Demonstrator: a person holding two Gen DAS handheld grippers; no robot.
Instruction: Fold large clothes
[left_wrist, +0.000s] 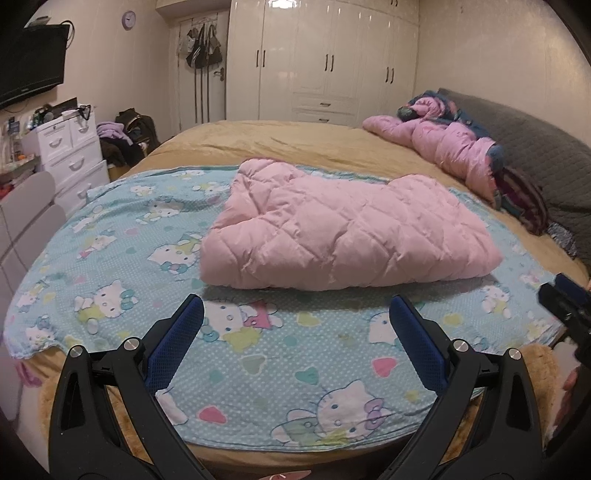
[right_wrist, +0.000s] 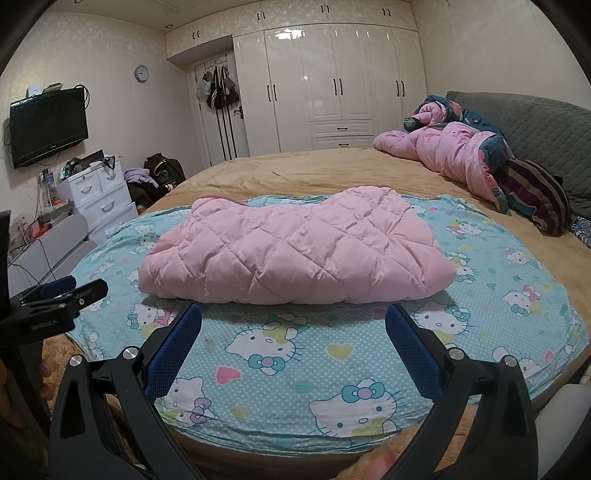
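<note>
Pink and diamond-quilted, a padded jacket (left_wrist: 332, 229) lies folded into a thick bundle on a turquoise cartoon-cat sheet (left_wrist: 258, 354) spread over the near part of a wide bed with a tan cover (left_wrist: 295, 140). From the left wrist view the bundle sits ahead and slightly right of centre; from the right wrist view the same jacket (right_wrist: 295, 254) sits nearly dead centre on the sheet (right_wrist: 295, 369), its folded edge facing the cameras.

Both tools stand off from the garment, above the sheet's near edge. The left gripper (left_wrist: 295, 306) has its blue-padded fingers (left_wrist: 177, 343) spread wide with nothing between them. The right gripper (right_wrist: 293, 314) is likewise spread wide and empty, its blue pads (right_wrist: 413, 350) apart over the printed sheet. Each tool shows at the edge of the other's view: the right one at the far right of the left wrist view, the left one at the far left of the right wrist view.

At the head of the bed, well apart from the folded jacket, a crumpled pink and dark-blue quilt (right_wrist: 461, 151) rests against a grey quilted headboard (right_wrist: 535, 125). White wardrobes (right_wrist: 332, 92) fill the far wall, bags hang on a door (right_wrist: 218, 92), and a wall-mounted television (right_wrist: 48, 125) hangs above white drawers (right_wrist: 99, 195).
</note>
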